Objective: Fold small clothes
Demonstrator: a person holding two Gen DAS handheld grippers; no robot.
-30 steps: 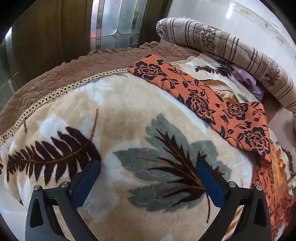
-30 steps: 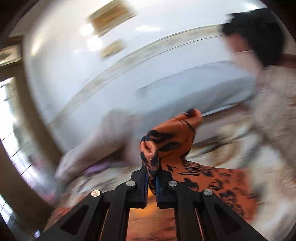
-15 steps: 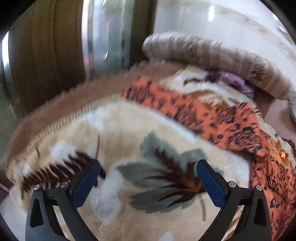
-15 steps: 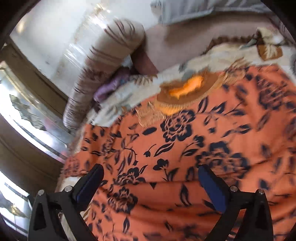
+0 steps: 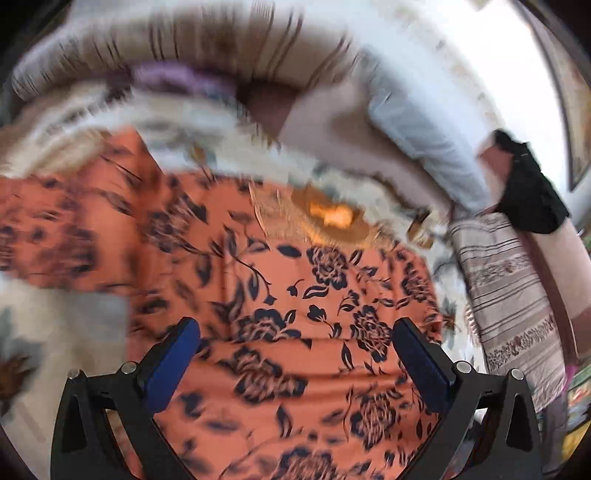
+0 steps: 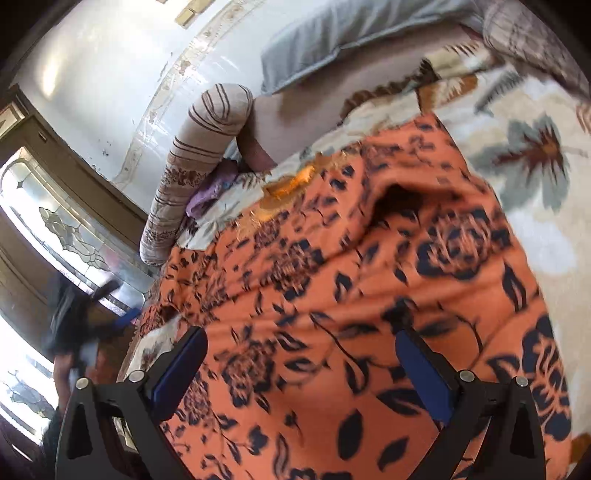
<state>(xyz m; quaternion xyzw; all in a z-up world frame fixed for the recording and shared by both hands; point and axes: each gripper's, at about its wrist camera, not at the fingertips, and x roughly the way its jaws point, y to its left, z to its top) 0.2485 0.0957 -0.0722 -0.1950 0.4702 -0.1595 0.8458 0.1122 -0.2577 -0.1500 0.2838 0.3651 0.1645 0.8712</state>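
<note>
An orange floral garment point(image 5: 295, 314) lies spread on the bed's leaf-print blanket point(image 6: 535, 155), barely folded, as the left tool point(image 5: 295, 354) and right tool point(image 6: 301, 365) hover wide open, holding nothing.

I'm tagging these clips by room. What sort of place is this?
Most likely a bedroom: a plush leaf-print blanket covers a bed, with a striped bolster and a grey pillow against the wall.
</note>
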